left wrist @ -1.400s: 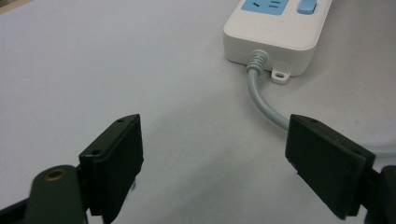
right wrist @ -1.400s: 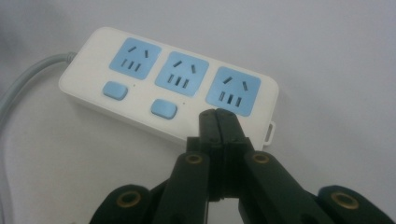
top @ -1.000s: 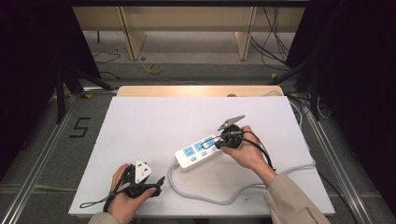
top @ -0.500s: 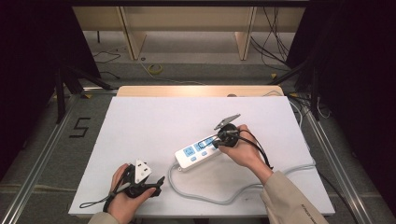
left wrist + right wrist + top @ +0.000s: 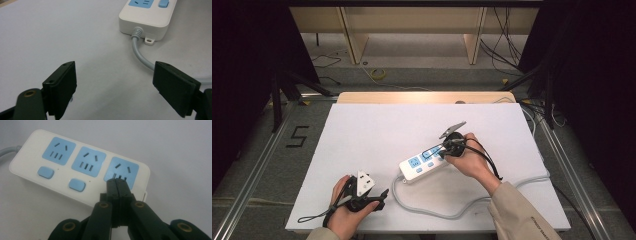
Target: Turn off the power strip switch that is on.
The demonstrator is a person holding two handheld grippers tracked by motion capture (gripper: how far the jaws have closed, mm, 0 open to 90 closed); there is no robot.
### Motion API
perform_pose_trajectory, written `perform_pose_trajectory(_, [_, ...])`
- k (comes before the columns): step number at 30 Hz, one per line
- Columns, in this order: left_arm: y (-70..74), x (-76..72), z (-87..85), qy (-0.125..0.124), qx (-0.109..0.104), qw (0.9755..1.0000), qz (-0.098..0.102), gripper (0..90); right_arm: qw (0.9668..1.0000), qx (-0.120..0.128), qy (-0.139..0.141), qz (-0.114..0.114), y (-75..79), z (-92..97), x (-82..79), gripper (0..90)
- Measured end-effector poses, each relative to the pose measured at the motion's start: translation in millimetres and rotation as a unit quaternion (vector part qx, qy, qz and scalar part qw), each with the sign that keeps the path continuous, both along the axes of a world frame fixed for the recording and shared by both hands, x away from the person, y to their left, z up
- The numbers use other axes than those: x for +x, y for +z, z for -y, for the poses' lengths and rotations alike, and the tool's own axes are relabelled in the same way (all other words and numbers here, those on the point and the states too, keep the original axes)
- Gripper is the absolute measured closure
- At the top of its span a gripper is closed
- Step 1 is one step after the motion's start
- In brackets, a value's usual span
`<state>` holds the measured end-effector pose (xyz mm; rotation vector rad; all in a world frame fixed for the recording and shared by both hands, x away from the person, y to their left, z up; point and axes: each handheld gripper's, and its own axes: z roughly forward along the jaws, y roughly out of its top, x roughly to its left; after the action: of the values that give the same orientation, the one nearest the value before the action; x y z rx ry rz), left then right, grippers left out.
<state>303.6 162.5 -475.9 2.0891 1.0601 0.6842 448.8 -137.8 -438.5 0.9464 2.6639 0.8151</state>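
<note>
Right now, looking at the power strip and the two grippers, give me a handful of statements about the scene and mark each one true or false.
1. The right gripper has its jaws closed together over the power strip. True.
2. The left gripper is clamped on the grey cable. False: its jaws stand wide open, with bare table between them.
3. The power strip has three blue socket panels. True.
4. A plug sits in the middle socket. False: all three sockets are free.
5. The strip lies on a white table. True.
</note>
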Motion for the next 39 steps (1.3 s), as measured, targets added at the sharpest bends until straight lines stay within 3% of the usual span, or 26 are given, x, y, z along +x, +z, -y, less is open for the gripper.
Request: perform_pose_trajectory(39, [0.4, -0.3, -0.4, 0.001, 0.001, 1.0, 0.001, 19.1, 0.9997, -0.015, -0.007, -0.017, -5.0, -7.5, 3.7, 90.0])
